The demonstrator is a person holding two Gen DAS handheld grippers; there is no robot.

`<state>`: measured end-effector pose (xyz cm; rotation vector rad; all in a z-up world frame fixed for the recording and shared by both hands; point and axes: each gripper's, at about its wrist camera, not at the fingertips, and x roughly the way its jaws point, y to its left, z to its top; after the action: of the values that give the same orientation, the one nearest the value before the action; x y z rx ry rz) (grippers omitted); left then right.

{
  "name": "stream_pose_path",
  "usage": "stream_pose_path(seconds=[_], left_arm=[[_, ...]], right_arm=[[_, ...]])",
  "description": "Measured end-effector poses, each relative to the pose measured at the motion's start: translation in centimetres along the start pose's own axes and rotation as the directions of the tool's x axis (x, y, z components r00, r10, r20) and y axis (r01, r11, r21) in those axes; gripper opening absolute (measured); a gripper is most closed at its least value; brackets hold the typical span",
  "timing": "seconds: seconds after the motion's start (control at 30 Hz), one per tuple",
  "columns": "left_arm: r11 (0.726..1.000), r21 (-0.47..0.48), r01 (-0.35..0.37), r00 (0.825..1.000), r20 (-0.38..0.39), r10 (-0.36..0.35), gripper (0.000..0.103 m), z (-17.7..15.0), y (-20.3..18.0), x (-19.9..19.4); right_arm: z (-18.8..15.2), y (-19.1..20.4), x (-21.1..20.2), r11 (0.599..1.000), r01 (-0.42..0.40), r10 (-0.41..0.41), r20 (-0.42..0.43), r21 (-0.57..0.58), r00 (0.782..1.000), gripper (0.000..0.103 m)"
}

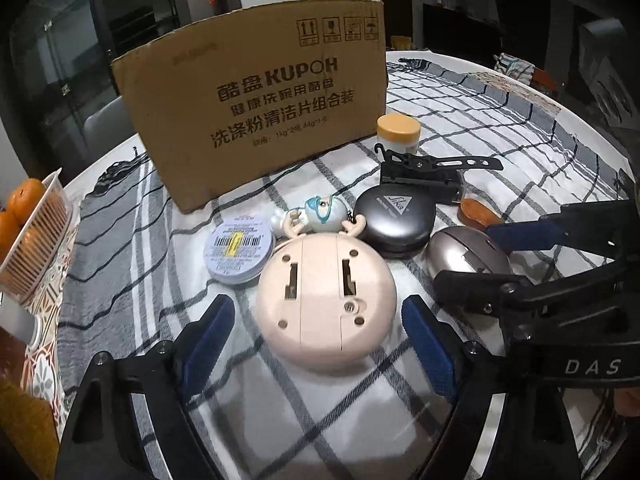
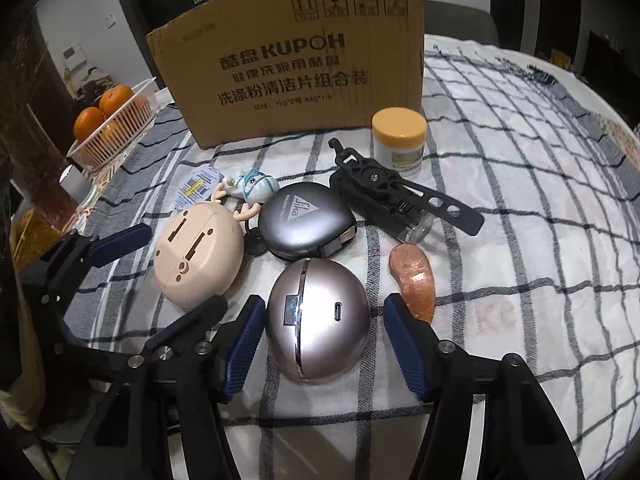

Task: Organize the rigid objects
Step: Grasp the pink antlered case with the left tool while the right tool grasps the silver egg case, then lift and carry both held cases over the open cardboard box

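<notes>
Two smooth domes we straddle, fingers (image 1: 218,320) unclenched: left gripper (image 1: 320,332) around matte beige antlered case (image 1: 326,300), right gripper (image 2: 324,340) around glossy metallic shell (image 2: 318,320).

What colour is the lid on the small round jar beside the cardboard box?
Yellow-orange, on a whitish small round jar; clearest in the right wrist view.

Dim room beyond a round table (image 2: 560,208) under a checked cloth (image 1: 460,92); grey chair (image 1: 105,124) behind, dark glass doors (image 1: 60,52), white wall (image 2: 76,8) at left
</notes>
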<state>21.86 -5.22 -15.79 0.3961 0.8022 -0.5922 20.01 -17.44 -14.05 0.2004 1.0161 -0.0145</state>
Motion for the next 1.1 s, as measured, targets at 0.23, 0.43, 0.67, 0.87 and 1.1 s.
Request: stream_pose_path(seconds=[0.23, 0.43, 0.67, 0.87, 1.1], left_arm=[[1.0, 0.016, 0.02, 1.0, -0.023, -0.02, 0.078, 0.5, -0.1, 1.3], [0.999, 0.031, 0.01, 1.0, -0.029, -0.009, 0.073, 0.9, -0.5, 1.9], [1.0, -0.015, 0.002, 0.999, -0.048, -0.002, 0.073, 0.7, -0.5, 1.7], [0.996, -0.082, -0.03, 0.998, -0.065, 0.024, 0.073, 0.0, -0.4, 0.6], [0.973, -0.214, -0.09, 0.994, -0.079, 0.075, 0.073, -0.4, 0.1, -1.2]], right_arm=[[0.3, -0.4, 0.7, 0.999, -0.023, 0.023, -0.016, 0.032, 1.0, 0.06], [0.6, -0.3, 0.9, 0.999, -0.031, 0.032, -0.011, 0.026, 0.999, 0.055], [0.6, -0.7, 0.8, 0.999, -0.039, 0.04, -0.014, 0.029, 0.999, 0.055], [0.3, -1.0, 0.3, 0.999, -0.04, 0.04, -0.013, 0.018, 0.999, 0.055], [0.3, -1.4, -0.6, 0.999, -0.043, 0.042, 0.007, 0.013, 0.999, 0.055]])
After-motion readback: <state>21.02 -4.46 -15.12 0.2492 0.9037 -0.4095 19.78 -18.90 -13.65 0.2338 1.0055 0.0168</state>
